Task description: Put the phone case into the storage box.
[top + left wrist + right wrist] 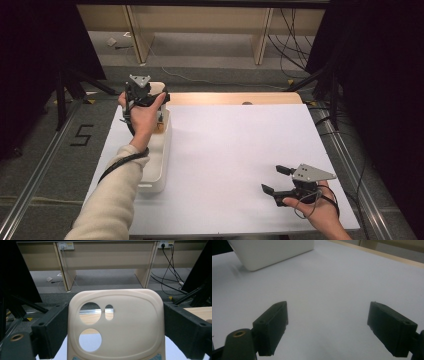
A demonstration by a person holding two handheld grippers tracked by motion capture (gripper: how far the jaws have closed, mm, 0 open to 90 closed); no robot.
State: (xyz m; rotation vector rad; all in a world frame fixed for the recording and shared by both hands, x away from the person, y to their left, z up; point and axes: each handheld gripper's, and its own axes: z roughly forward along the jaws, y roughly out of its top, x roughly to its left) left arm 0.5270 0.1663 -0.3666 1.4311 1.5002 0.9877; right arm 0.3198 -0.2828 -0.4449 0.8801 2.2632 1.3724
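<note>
Left tongs [115, 332] gripping holed cream board [120, 322], right tongs [327, 327] agape

Left gripper [144, 95] raised, jaws clamped wide, right gripper [278, 181] low, jaws spread apart

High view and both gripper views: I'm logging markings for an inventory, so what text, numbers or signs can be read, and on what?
"5": black tape figure on the grey carpet floor, left of the table.
Blue marks at the bottom edge of the beige plastic phone case: cut off, unreadable.

sleeve [112, 200]: cream | jaws: black | top plates: grey, three-cornered
</note>
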